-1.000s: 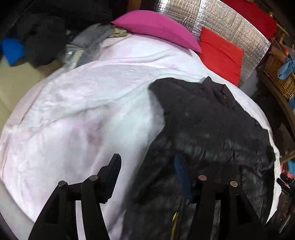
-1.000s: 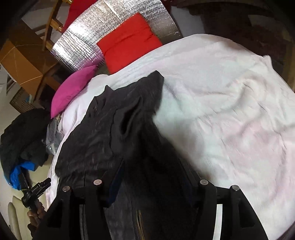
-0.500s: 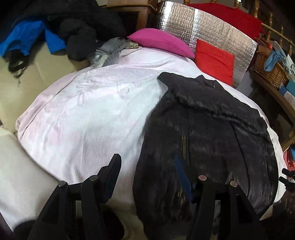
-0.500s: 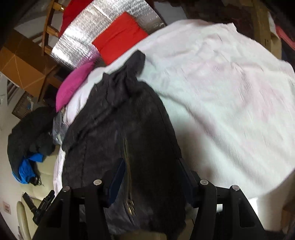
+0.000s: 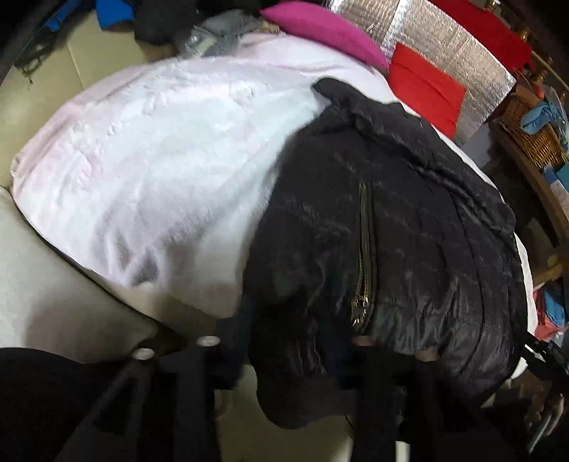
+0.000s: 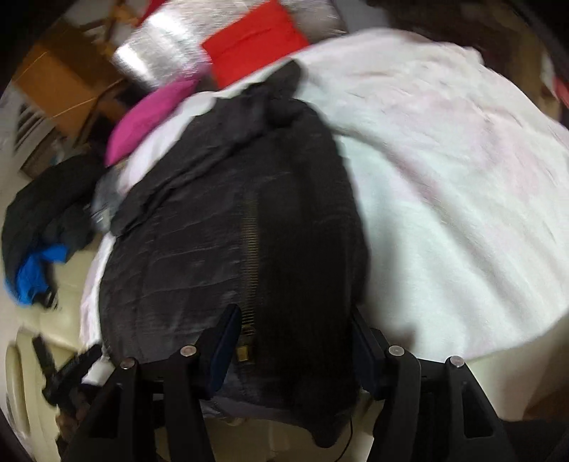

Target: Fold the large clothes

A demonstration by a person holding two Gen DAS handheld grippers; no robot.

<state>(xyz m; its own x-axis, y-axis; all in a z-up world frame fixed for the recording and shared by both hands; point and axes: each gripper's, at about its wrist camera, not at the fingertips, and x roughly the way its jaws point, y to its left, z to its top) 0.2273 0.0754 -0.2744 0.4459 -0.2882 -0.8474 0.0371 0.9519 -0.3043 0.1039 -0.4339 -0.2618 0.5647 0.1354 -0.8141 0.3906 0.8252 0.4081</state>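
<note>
Left wrist view is showing the left gripper (image 5: 302,355) fingers closing around the hem of the black quilted zip-up jacket (image 5: 391,220). Right gripper (image 6: 291,341) fingers are standing half-wide, straddling the same hem; the jacket is stretching lengthwise away across the white bed (image 6: 444,177).

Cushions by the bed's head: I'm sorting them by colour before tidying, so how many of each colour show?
Pink cushion: 1
Red cushion: 1
Total: 2
A further red shape lies above the silver panel; whether it is a cushion cannot be told, so it is left out.
</note>
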